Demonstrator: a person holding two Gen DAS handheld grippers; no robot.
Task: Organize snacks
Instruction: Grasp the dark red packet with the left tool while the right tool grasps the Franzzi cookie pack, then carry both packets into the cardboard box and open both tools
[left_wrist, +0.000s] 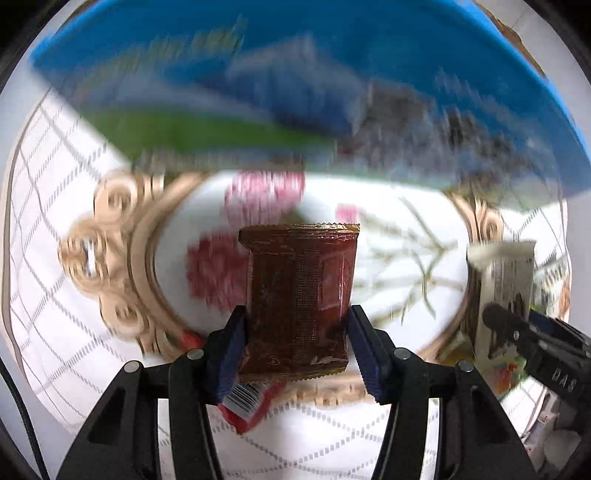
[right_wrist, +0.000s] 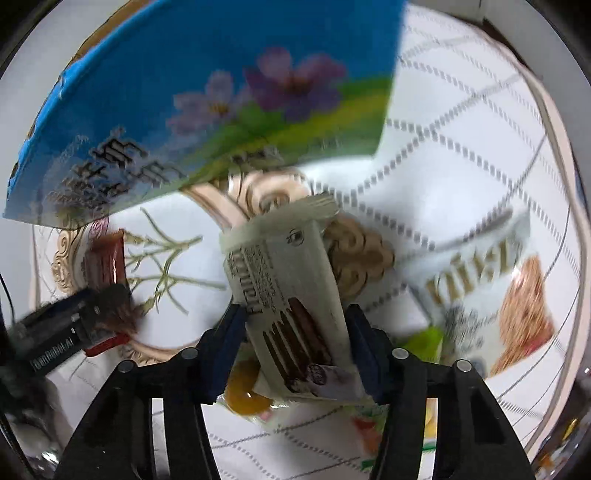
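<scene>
My left gripper (left_wrist: 297, 343) is shut on a brown snack packet (left_wrist: 299, 295) and holds it above the flowered tablecloth (left_wrist: 406, 229). My right gripper (right_wrist: 295, 339) is shut on a cream wafer packet (right_wrist: 288, 288) with brown sticks printed on it. That packet and the right gripper also show in the left wrist view (left_wrist: 502, 288) at the right. The brown packet and the left gripper show at the left of the right wrist view (right_wrist: 105, 264). A blue cardboard box (left_wrist: 332, 74) with flowers printed on it (right_wrist: 221, 92) stands behind both packets.
A red packet with a barcode (left_wrist: 243, 402) lies under my left gripper. A white snack bag with gold letters (right_wrist: 491, 295) lies at the right. A packet with orange and green print (right_wrist: 251, 398) lies under my right gripper.
</scene>
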